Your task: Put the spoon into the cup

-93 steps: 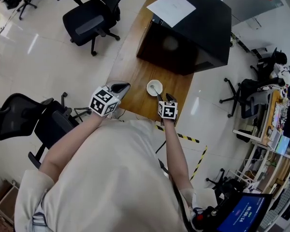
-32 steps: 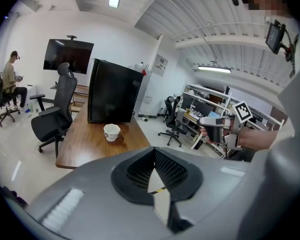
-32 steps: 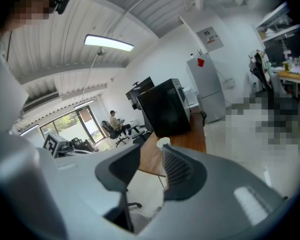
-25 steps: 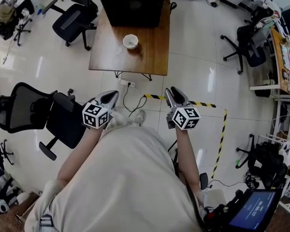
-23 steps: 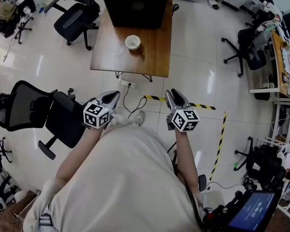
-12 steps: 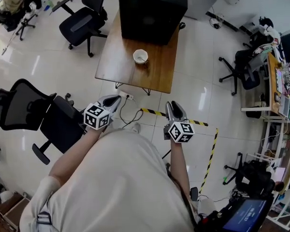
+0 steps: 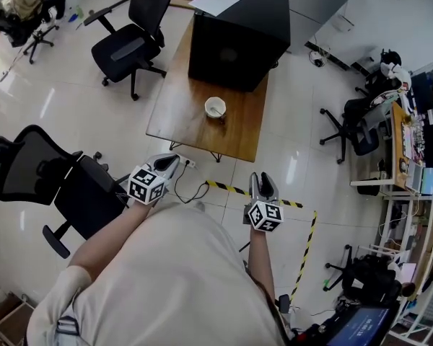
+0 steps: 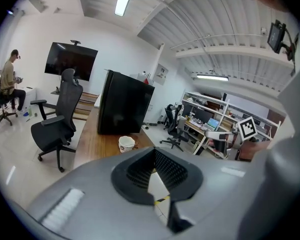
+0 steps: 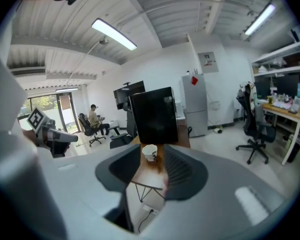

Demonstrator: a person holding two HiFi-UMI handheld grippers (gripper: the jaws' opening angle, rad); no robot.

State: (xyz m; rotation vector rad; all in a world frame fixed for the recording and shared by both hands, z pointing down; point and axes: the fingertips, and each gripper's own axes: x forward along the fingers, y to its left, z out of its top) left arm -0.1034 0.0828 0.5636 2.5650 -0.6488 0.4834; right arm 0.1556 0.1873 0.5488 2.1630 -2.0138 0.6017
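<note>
Over on the left stand two black office chairs (image 7: 29,168), clear of the job. Next comes the person's left hand-held gripper (image 7: 170,163), held out low over the floor. In its own view the ribbed pads meet at the tips, so I take it as closed, with nothing in it.

Ahead of it is the wooden worktop (image 7: 180,114), well apart from both arms. The white cup (image 7: 215,107) stands upright near the middle of it, just in front of a big black box (image 7: 238,34) with a sheet of paper (image 7: 216,1) on top. I can't see the spoon anywhere on the bare wood or in either gripper. There is a faint mark inside the cup that could be it, but it is too small to be sure.

To the right, the right hand-held gripper (image 7: 263,182) points straight at the cup (image 9: 150,152). Its jaws stand partly apart, have just been opening, and have only air between them. Yellow-and-black tape (image 7: 303,247) runs across the floor beside it.

By my reckoning the placing is done and the person is standing off. If the spoon is indeed in the cup, nothing more is needed. If it is not, the person must walk back to the worktop and find it before any grasp.
</note>
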